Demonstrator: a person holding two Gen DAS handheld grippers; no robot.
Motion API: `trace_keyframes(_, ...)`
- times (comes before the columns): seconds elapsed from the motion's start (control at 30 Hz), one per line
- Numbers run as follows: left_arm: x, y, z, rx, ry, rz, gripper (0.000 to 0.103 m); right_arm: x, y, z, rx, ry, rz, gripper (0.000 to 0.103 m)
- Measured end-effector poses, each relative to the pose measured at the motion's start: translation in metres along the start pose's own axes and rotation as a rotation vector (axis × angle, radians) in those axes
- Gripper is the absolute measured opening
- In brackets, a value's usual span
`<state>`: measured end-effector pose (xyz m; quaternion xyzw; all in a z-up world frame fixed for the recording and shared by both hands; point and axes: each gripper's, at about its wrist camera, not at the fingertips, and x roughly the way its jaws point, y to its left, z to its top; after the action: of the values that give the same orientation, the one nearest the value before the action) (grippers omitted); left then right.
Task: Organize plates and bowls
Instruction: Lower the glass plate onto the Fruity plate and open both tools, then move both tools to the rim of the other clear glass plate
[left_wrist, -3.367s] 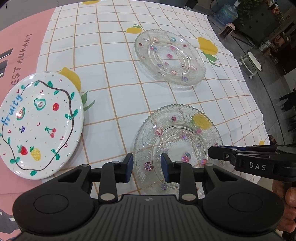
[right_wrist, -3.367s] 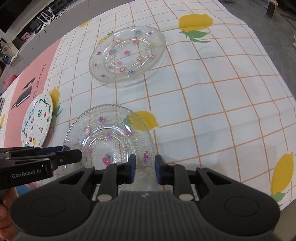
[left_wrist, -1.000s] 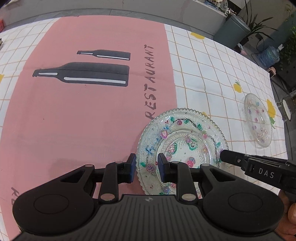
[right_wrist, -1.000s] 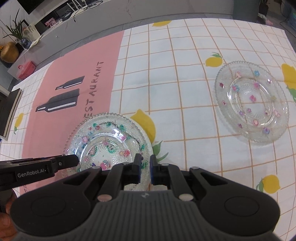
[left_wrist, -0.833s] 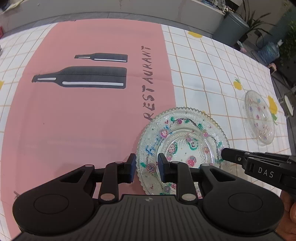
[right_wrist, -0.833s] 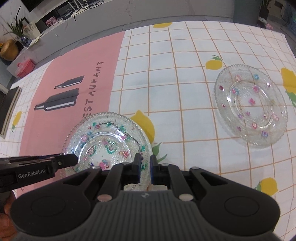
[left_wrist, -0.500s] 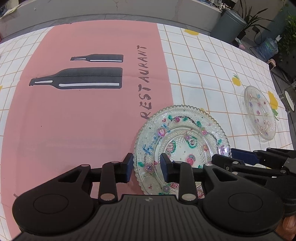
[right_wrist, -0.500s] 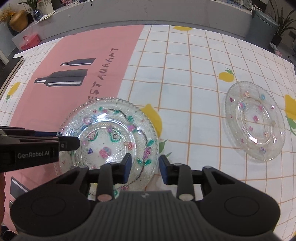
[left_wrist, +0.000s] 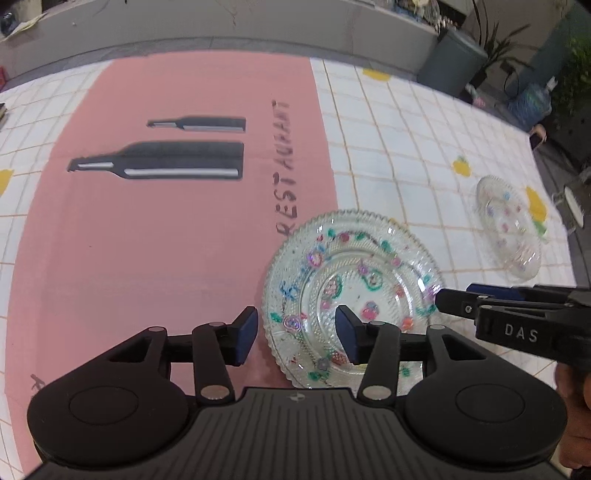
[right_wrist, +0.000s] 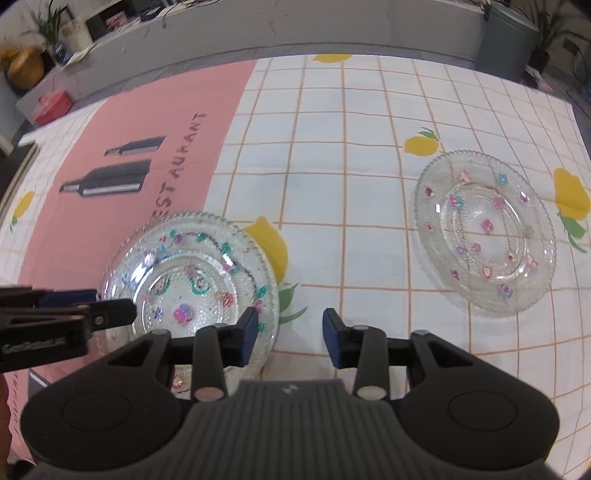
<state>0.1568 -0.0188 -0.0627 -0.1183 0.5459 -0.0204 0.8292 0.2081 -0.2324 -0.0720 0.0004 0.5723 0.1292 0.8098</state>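
Left gripper (left_wrist: 295, 334): jaws opening, spread astride the stacked plate's (left_wrist: 351, 284) near rim, untouched. Right gripper (right_wrist: 290, 336): jaws opening, empty, plate just left.

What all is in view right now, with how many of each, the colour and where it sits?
stacked glass plate: one, clear with coloured flowers, on a white plate with painted fruit showing through, at the pink panel's edge
second glass plate: one, clear with pink and blue flowers, alone on the lemon-print tablecloth
bin: one, grey, beyond the table
left gripper: black with blue fingers, jaws opening astride the stack's near rim
right gripper: black with blue fingers, jaws opening, nothing gripped
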Motion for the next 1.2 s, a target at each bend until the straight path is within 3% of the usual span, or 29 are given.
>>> trace_keyframes(0.2,-0.020,0.001,0.004,-0.007,-0.071,0.010,0.060,-0.014,-0.014,0.011,0.064,-0.039,0.060,0.039)
trace_keyframes(0.37,-0.017,-0.008,0.019,-0.017,-0.046,0.015,0.060,-0.020,-0.040,0.016,0.139,-0.067,0.089,0.039)
trace_keyframes(0.63,-0.013,-0.067,0.054,0.117,-0.028,0.020,0.065,-0.030,-0.114,0.012,0.303,-0.112,0.080,0.039)
trace_keyframes(0.97,0.031,-0.137,0.080,0.193,0.030,-0.026,0.065,-0.045,-0.205,-0.007,0.525,-0.191,0.054,0.039)
trace_keyframes(1.1,0.050,-0.154,0.089,0.151,0.061,-0.084,0.065,-0.041,-0.226,-0.011,0.594,-0.207,0.065,0.040)
trace_keyframes(1.2,0.064,-0.157,0.095,0.052,0.068,-0.131,0.065,-0.039,-0.245,-0.018,0.680,-0.242,0.140,0.038)
